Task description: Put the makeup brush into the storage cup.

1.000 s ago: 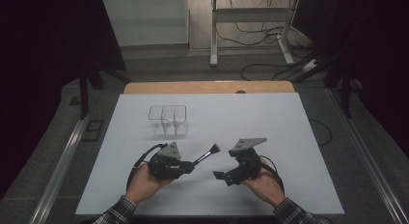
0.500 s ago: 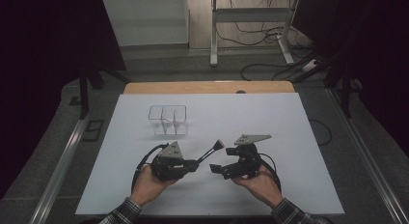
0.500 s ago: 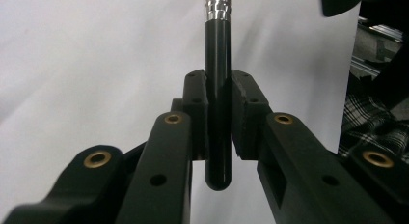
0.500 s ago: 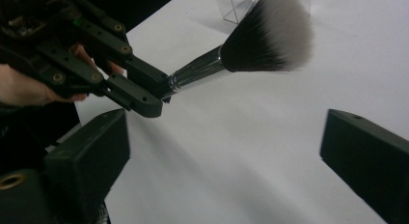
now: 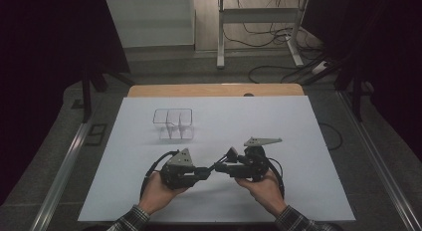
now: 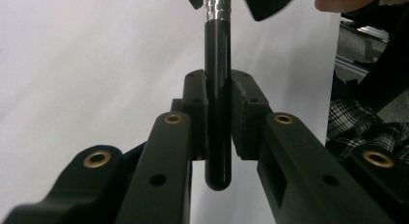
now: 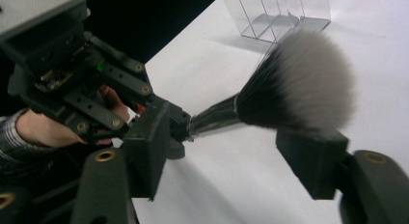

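1. The makeup brush (image 7: 289, 96) is off the table, clamped by its black handle in your left gripper (image 6: 218, 113); that gripper's jaws are pressed tight against the handle on both sides, with the handle's butt end poking back past the pads.
2. Its long axis runs straight out from the left gripper toward your right gripper (image 7: 231, 151), so the metal ferrule and the fluffed bristle head (image 5: 232, 154) lie at the right gripper's end.
3. Your right gripper has just been closing and now stands about half open. The bristle head sits between its jaws, closer to the far pad, but neither pad presses on it yet.
4. Judging from that, the right gripper is the nearer tool for the head end, and a handover would turn on closing across the ferrule, not the soft bristles, which would likely slip.
5. The clear divided organiser (image 5: 172, 123) stands beyond both grippers on the white table (image 5: 298, 121), well apart from the brush tip.
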Action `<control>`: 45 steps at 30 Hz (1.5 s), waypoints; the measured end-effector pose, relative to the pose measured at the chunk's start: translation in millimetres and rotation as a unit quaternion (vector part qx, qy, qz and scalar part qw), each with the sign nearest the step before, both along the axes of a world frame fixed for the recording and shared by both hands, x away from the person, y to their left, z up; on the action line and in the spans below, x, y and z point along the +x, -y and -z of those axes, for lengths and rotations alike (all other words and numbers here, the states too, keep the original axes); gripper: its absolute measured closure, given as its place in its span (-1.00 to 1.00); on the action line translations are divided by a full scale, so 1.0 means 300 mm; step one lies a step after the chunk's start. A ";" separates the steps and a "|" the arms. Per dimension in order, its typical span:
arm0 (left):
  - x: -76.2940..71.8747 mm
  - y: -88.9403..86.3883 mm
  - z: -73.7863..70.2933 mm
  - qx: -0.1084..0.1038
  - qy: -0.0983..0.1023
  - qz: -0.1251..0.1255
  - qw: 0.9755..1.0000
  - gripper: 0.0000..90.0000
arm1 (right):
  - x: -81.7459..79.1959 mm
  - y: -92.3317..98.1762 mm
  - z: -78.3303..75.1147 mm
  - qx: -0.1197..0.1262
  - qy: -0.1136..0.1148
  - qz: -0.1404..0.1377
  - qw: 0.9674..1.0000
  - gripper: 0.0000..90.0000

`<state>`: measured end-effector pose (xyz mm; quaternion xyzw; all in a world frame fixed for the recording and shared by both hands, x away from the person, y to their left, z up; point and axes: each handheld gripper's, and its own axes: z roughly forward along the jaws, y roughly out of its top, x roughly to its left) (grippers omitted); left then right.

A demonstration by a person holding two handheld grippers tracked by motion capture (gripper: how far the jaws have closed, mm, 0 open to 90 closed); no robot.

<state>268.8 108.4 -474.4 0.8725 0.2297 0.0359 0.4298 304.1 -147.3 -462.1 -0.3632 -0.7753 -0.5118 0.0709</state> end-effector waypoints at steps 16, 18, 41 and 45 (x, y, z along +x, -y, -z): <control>0.006 0.034 0.024 0.039 0.003 0.005 0.999 -0.01 | -0.008 -0.017 -0.014 -0.009 -0.025 -0.030 0.999 0.71; 0.009 0.036 0.025 0.035 0.001 -0.001 0.999 -0.15 | -0.014 -0.026 -0.016 -0.030 -0.009 -0.035 0.999 0.71; -0.004 0.070 0.021 0.071 0.012 0.024 0.997 0.66 | -0.042 -0.074 -0.009 -0.069 0.016 -0.061 0.996 0.71; -0.010 0.077 0.016 0.081 0.020 0.026 0.996 0.74 | -0.044 -0.075 -0.008 -0.068 0.019 -0.059 0.996 0.70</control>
